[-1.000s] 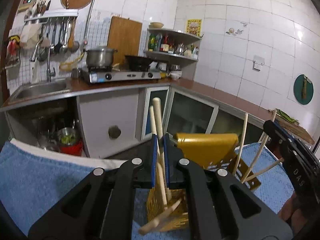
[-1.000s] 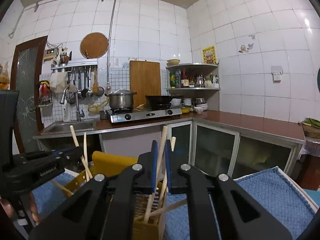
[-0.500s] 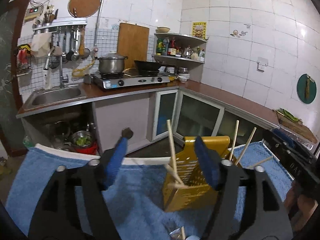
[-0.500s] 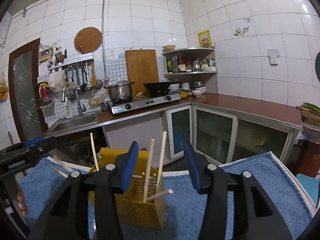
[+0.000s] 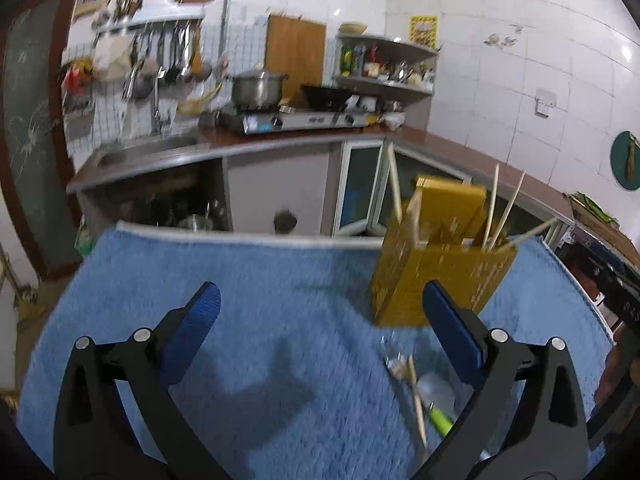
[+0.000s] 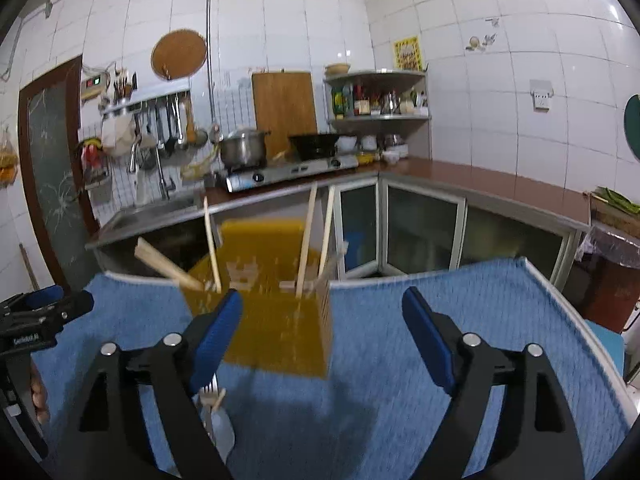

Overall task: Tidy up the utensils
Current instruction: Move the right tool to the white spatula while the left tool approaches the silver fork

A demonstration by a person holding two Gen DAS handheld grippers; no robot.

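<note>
We saw a tabletop covered by a blue towel (image 5: pixel 248 320); on it stood a yellow holder (image 6: pixel 276 320), with a chopstick (image 5: pixel 416 404), spoon (image 5: pixel 436 390) and fork (image 6: pixel 208 394) lying loose.

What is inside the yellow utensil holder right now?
Wooden chopsticks stand in the yellow utensil holder, leaning apart in separate slots; one more slants out to the left. Their lower ends and anything shorter are hidden by its walls.

White tiled walls (image 6: pixel 460 40), brown counter (image 6: pixel 480 182) w/ glass-door cabinets (image 6: pixel 424 224), steel sink (image 5: pixel 148 152).
</note>
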